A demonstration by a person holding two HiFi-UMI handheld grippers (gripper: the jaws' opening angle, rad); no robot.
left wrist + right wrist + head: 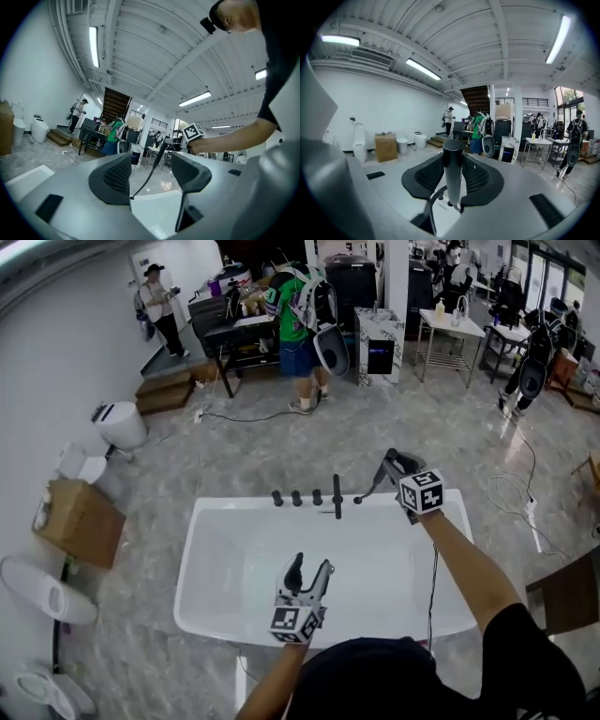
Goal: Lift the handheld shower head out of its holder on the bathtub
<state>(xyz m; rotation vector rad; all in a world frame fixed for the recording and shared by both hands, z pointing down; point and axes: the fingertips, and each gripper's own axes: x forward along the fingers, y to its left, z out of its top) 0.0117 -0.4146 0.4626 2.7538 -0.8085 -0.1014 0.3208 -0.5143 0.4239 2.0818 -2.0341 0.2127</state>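
- Clamping the shower head [453,173] by its handle, the right gripper [392,463] holds it just above the bathtub's [216,549] far rim, apparently out of its holder.
- Left gripper [311,565] hovers over the bathtub's basin, jaws apart and empty, likely to stay out of the way of the hose [147,176].

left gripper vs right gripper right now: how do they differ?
The left gripper has its jaws apart with nothing gripped; the right gripper is shut on the shower head handle. The left gripper sits over the bathtub basin near the person; the right gripper is at the far rim by the taps. Both carry a marker cube.
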